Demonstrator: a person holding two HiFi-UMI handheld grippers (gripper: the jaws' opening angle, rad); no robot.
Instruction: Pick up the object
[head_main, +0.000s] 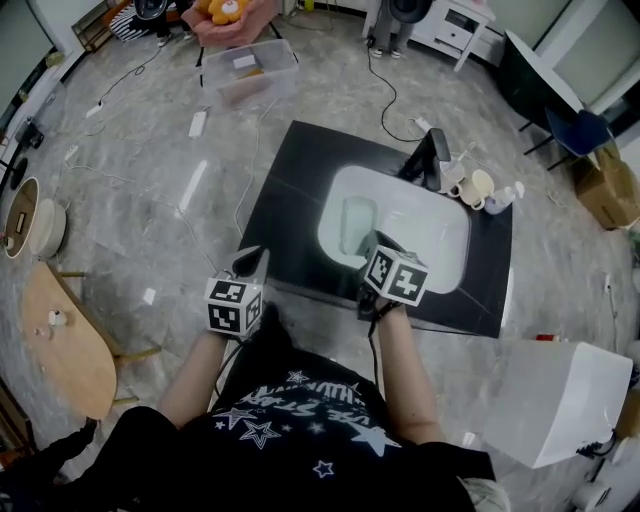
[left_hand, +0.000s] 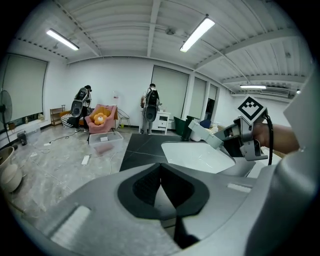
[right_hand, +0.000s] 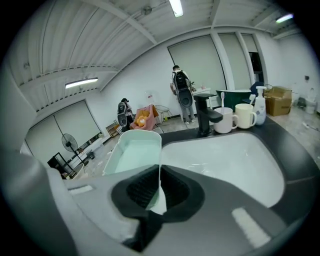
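A pale green rectangular tray (right_hand: 131, 151) is held over the white sink (right_hand: 235, 160), its thin rim pinched between the pads of my right gripper (right_hand: 158, 186), which is shut on it. In the head view the tray (head_main: 356, 222) lies over the sink's left part, just ahead of the right gripper (head_main: 373, 245). My left gripper (head_main: 250, 263) hovers at the black counter's front left edge. Its jaws (left_hand: 160, 184) are shut with nothing between them. The left gripper view shows the tray (left_hand: 206, 134) in the right gripper's jaws.
A black faucet (right_hand: 204, 114), two mugs (right_hand: 235, 118) and a spray bottle (right_hand: 259, 105) stand behind the sink on the black counter (head_main: 295, 190). A clear bin (head_main: 250, 72) sits on the floor, a wooden table (head_main: 62, 345) at left, a white box (head_main: 560, 400) at right.
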